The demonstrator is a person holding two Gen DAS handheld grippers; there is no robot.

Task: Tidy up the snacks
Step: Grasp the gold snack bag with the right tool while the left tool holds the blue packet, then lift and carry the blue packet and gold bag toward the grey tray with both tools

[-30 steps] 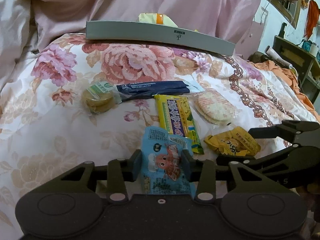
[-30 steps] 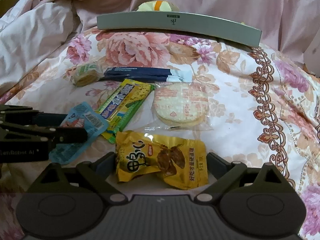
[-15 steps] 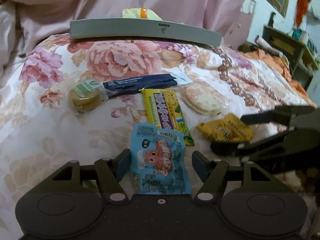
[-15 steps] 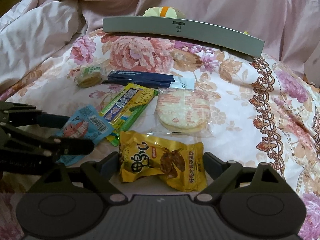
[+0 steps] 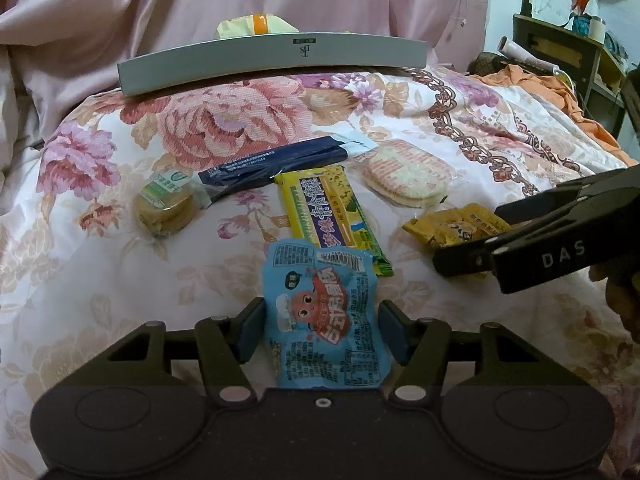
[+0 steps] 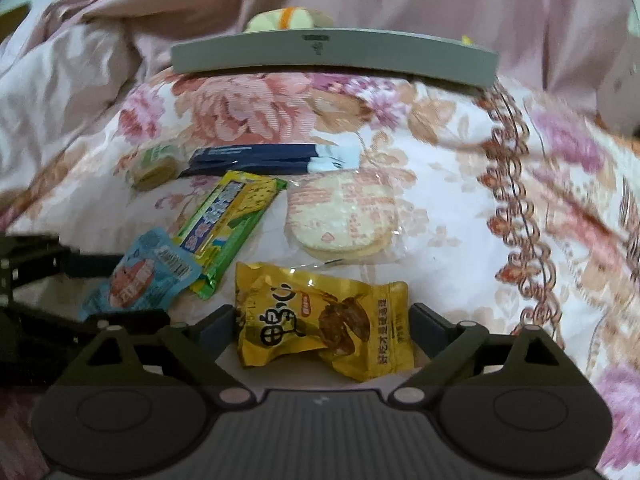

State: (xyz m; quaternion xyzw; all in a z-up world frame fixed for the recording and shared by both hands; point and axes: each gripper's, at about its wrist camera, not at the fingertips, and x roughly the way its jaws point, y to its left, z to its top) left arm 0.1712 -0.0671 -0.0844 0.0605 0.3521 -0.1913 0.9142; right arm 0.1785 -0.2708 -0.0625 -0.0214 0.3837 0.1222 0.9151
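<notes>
A blue snack packet (image 5: pixel 324 320) with a red cartoon lies flat on the floral quilt between the fingers of my left gripper (image 5: pixel 320 312). Its jaws are closing, and the pads stand at the packet's edges without squeezing it. A yellow snack packet (image 6: pixel 320 316) lies between the fingers of my right gripper (image 6: pixel 323 312). Those jaws are opening, with a small gap on each side. The two grippers sit side by side. At the back, a grey curved tray (image 5: pixel 272 58) holds a yellow and orange packet (image 5: pixel 256 26).
Between the grippers and the tray lie a yellow-green bar (image 5: pixel 328 216), a long dark blue packet (image 5: pixel 276 162), wrapped round rice crackers (image 5: pixel 406 174) and a small green-labelled biscuit stack (image 5: pixel 164 204). Pink bedding rises behind and to the left. A dark shelf (image 5: pixel 560 52) stands at the far right.
The left jaws, pinched on the blue packet a second ago, have spread apart and the packet now lies flat. The left gripper has rolled slightly. The right gripper still straddles the yellow packet.
</notes>
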